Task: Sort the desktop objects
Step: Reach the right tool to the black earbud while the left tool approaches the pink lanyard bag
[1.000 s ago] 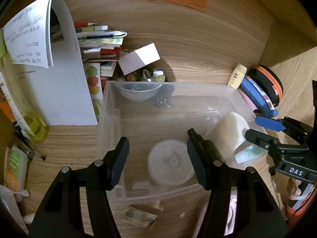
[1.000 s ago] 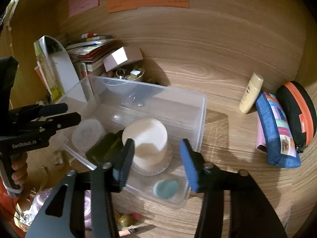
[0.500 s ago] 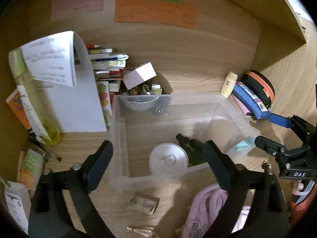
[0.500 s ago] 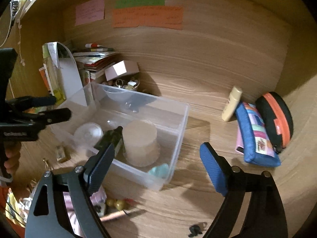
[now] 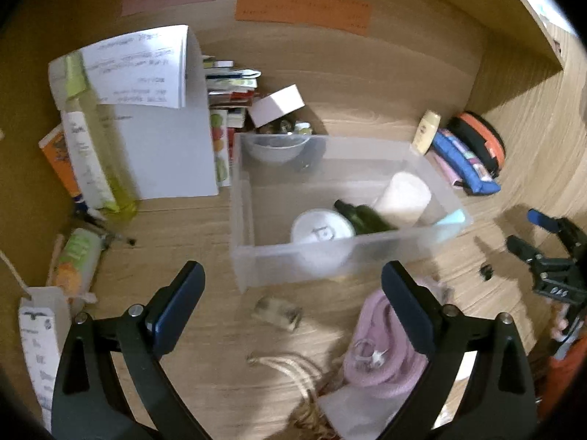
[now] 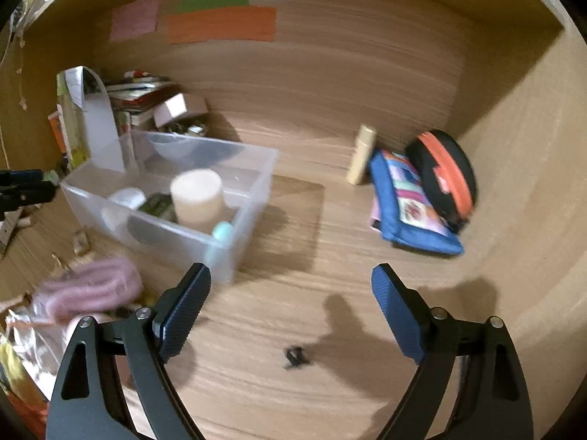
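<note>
A clear plastic bin [image 5: 242, 201] stands on the wooden desk. Inside it are a white round lid [image 5: 323, 229], a dark green bottle [image 5: 363, 216], a cream cylinder [image 5: 403, 198] and a small teal piece [image 5: 453, 216]. My left gripper [image 5: 293, 271] hovers in front of the bin's near wall, its jaws opening wide with nothing between them. To the right of the bin [image 6: 256, 183], over bare desk, my right gripper [image 6: 291, 271] is also opening and holds nothing. The right gripper [image 5: 528, 231] shows at the right edge of the left wrist view.
A pink coiled cord [image 5: 381, 348], a small packet [image 5: 279, 311] and a rope [image 5: 293, 366] lie in front of the bin. A tiny black clip [image 6: 295, 355] lies near my right gripper. A blue pouch [image 6: 407, 205], black-orange case [image 6: 444, 172] and cream tube [image 6: 361, 154] sit at the right; books and papers at the left.
Both grippers have drawn back out of the bin towards the desk's front, and their jaws have spread wide. The white lid, bottle and cream cylinder stay in the bin.
</note>
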### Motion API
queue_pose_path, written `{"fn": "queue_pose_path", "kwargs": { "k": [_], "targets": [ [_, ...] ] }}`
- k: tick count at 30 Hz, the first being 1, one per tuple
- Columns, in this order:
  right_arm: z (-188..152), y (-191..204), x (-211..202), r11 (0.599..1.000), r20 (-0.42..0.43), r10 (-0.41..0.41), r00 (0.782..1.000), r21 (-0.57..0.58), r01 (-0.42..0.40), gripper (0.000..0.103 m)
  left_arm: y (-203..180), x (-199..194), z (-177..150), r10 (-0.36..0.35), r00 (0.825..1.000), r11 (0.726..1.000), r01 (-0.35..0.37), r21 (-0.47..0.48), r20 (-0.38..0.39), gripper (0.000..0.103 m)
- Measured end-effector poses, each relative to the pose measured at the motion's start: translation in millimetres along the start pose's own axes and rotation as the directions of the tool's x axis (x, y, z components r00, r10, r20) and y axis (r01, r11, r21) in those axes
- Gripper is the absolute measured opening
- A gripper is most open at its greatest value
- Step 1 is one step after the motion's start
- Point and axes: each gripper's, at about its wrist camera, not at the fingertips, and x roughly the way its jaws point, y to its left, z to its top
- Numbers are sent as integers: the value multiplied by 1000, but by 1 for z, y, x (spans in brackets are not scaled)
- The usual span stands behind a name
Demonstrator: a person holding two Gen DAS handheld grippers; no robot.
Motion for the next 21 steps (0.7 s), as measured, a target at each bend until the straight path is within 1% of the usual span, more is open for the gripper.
{"fn": "queue_pose_path", "kwargs": {
  "k": [2,5,8,11,15,21],
  "targets": [
    [-7,-5,-2,1000,-9,-17,1000,-2,17,93,1,-4,-6,43,999,999,-43,5,14,98],
    [-18,-11,-2,999,-28,-37,999,-5,37,95,4,-8,-16,54,998,998,-54,-16,13,98],
    [-28,-16,1,999,-52,-44,998,-4,44,95,6,-9,-24,34,999,999,-34,-32,-4,98],
    [-38,-18,6,999,-76,-39,996,3,40,95,-1,-6,-27,3,999,1000,-4,-13,-38,98],
    [-47,-20,14,999,-102,-30,994,19,32,95,-22,2,-27,-58,995,997,61,38,-87,98],
    [-55,-24,24,999,-141,-14,990,38,19,95,-54,19,-26,-109,983,984,129,126,-150,98]
  ]
}}
